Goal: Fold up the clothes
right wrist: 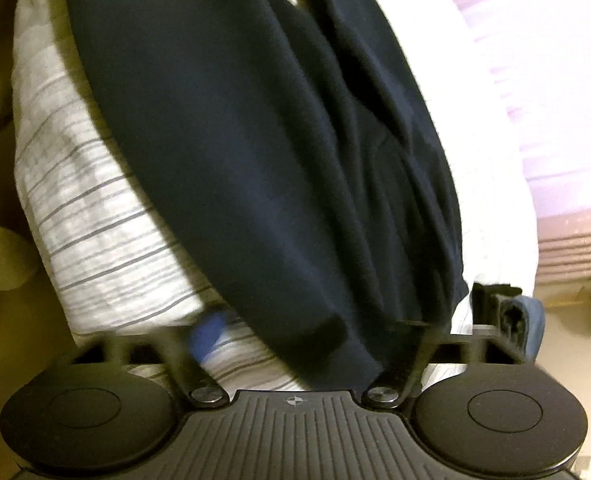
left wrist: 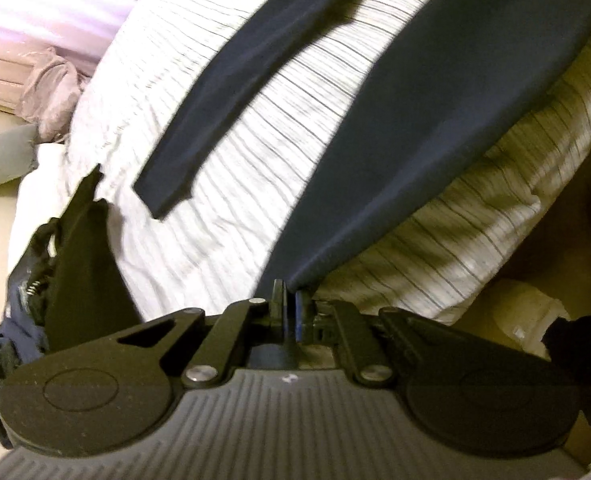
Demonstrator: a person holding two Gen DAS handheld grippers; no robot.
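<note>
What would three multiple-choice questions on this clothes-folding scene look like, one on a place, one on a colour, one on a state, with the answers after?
1. Where does the garment lie?
A. On the striped bedding
B. On a hanger
C. In a basket

2. What colour is the garment?
A. Red
B. Dark navy
C. Yellow

3. How is the left gripper?
A. Wide open and empty
B. Shut on the garment's edge
C. Out of view

Answers: 1 A, the cloth is spread over the striped sheet; 2 B, it looks dark navy in both views; 3 B, its fingers meet with the cloth's edge pinched between them.
</note>
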